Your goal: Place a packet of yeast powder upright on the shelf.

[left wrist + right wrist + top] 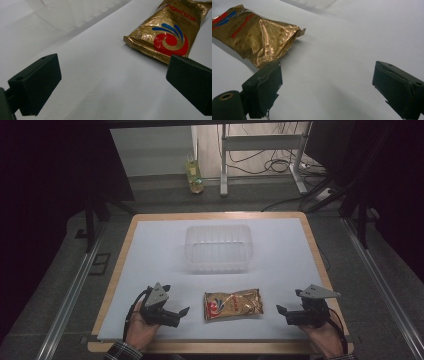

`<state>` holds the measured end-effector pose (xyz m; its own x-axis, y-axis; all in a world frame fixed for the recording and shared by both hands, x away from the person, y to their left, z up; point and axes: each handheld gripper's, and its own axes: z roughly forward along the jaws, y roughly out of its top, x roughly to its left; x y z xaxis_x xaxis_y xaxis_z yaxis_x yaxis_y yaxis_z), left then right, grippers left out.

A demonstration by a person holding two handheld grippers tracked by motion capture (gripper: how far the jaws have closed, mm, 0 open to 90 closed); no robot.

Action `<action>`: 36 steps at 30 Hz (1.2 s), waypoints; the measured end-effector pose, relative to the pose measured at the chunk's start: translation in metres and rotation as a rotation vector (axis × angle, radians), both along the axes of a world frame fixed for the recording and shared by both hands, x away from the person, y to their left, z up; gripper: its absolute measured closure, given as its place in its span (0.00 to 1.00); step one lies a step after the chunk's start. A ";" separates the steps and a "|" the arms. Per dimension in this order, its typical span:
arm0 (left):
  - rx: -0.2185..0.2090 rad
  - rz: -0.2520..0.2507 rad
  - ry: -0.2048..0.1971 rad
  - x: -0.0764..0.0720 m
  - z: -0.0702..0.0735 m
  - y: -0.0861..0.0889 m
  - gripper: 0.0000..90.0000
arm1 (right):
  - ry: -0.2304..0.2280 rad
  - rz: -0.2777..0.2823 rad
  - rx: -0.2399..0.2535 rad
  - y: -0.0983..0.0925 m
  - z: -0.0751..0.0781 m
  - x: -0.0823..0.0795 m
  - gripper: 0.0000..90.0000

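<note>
Lying between my left gripper [172,312] and right gripper [290,312], gold snack bag [233,304]; clear tub [217,248] beyond. Both grippers low over worktop [150,250], jaws spread, empty.

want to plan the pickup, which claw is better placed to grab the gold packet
Roughly even, slightly left: the left claw sits a bit nearer the gold packet than the right claw. Both are open.

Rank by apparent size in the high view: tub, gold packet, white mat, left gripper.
1. white mat
2. tub
3. gold packet and left gripper: they look about alike, so I won't rank them against each other.
</note>
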<state>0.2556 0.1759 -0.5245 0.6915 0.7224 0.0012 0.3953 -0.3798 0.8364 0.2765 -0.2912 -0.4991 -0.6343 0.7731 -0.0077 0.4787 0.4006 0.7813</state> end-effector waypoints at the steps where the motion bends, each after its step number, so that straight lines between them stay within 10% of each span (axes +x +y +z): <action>1: 0.001 0.002 0.001 0.000 0.000 0.000 0.00 | -0.002 0.002 -0.001 0.000 0.000 0.000 0.10; 22: 0.014 -0.014 0.024 -0.004 0.007 -0.007 0.04 | -0.001 0.016 -0.004 0.001 -0.001 0.001 0.09; 36: -0.004 -0.112 0.036 -0.006 0.010 -0.021 0.38 | -0.001 0.023 -0.014 0.003 -0.002 0.001 0.09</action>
<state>0.2499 0.1551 -0.5148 0.7674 0.6406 -0.0278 0.3804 -0.4199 0.8240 0.2774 -0.2879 -0.5010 -0.6520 0.7580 -0.0196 0.4681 0.4228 0.7759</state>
